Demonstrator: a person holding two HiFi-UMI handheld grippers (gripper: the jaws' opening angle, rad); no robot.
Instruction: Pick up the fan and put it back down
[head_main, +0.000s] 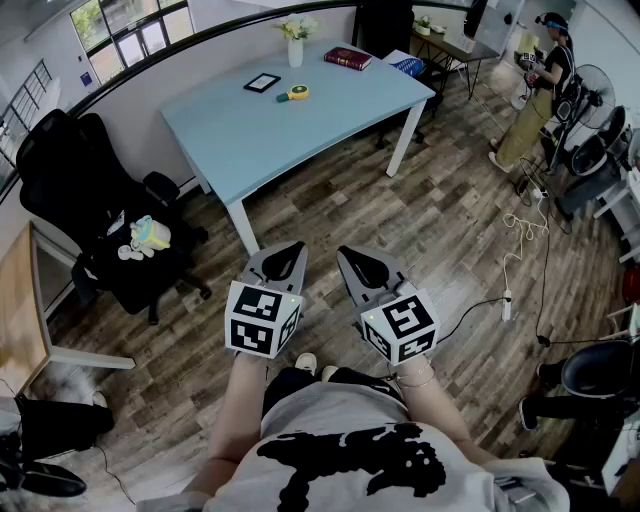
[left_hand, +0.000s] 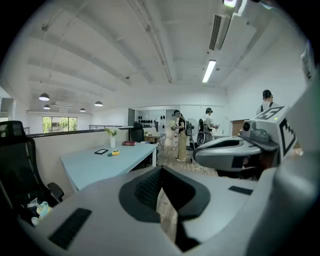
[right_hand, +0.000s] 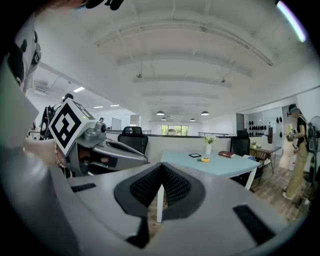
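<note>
Showing left gripper (head_main: 285, 250) and right gripper (head_main: 358, 258) each pressed fully together, ribbed black pads meeting, pinching nothing and touching nothing. Hovering side by side over the wood-plank floor (head_main: 400, 220), well apart from the pale blue table (head_main: 250, 140). Lying flat on that smooth tabletop, just beside a black tablet (head_main: 262, 83): the small round yellow fan (head_main: 294, 93), appearing too tiny for blades or handle detail. Hiding the wrists behind the marker cubes.
</note>
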